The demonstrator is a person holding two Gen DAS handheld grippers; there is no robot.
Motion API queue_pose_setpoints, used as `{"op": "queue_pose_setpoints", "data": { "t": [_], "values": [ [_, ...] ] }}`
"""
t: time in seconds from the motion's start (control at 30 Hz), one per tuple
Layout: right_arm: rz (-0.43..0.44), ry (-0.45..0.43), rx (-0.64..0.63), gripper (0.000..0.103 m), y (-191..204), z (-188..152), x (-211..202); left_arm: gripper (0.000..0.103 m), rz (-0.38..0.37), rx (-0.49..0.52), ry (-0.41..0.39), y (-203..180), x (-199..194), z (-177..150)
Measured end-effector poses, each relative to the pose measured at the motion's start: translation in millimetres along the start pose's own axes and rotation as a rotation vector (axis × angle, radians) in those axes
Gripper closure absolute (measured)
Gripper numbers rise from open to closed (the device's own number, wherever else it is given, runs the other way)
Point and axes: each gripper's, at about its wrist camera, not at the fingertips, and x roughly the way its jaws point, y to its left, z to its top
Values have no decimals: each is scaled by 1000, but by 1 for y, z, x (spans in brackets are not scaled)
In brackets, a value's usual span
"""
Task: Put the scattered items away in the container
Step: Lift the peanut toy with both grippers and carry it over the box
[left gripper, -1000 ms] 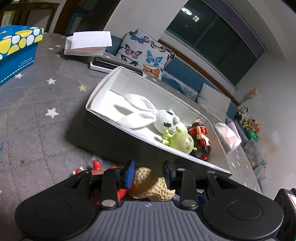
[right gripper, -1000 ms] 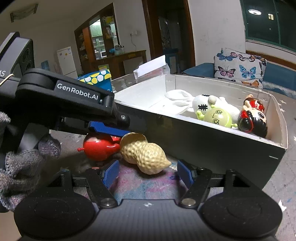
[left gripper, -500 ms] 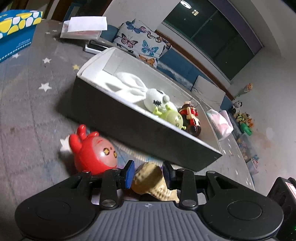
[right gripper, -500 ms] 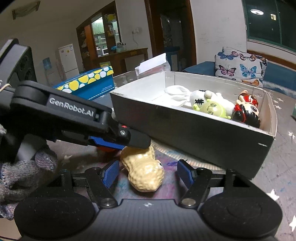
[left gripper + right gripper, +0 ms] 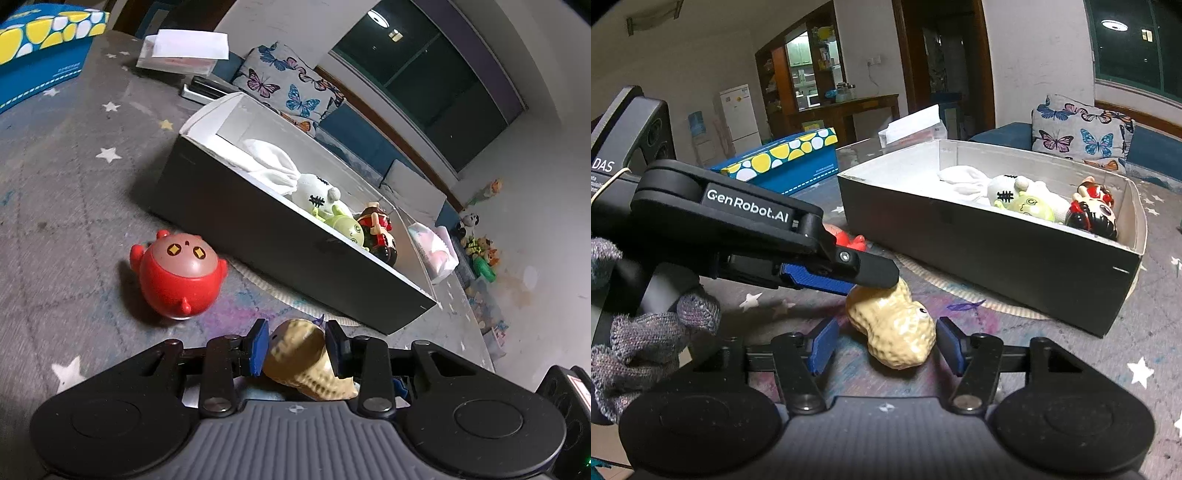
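My left gripper (image 5: 295,345) is shut on a tan peanut toy (image 5: 303,356), held just above the star-patterned table. In the right wrist view the left gripper (image 5: 846,275) pinches the upper end of the peanut (image 5: 892,326). My right gripper (image 5: 882,347) is open, its blue pads on either side of the peanut's lower end without gripping it. A red round toy (image 5: 177,277) lies on the table to the left. The open box (image 5: 258,236) holds a white bunny (image 5: 291,177), a green toy (image 5: 341,225) and a red-and-black doll (image 5: 380,229).
A blue box with yellow spots (image 5: 40,48) stands at the far left. A tissue pack (image 5: 181,51) and dark flat items lie behind the box. A pink-white pouch (image 5: 436,251) lies past the box's right end. A butterfly cushion (image 5: 1082,136) sits on the sofa behind.
My left gripper has drawn back from the box with the peanut, so the red toy and box look farther away. The right gripper stays open around the peanut.
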Motion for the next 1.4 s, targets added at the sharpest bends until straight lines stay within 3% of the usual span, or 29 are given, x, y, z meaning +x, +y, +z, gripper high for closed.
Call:
{"op": "queue_pose_setpoints", "data": {
  "t": [0.67,1.0,1.4],
  "values": [
    [57,29,-72,44,18,-13,-21,66,-12,-74,-14,11,-19,-13],
    [11,7,-65,44,11,-1,-14,66,2,-61,-9,7,-18,-13],
    [-1,30,-77,58,14,3,1,65,13,-80,10,2,-15,-13]
  ]
}}
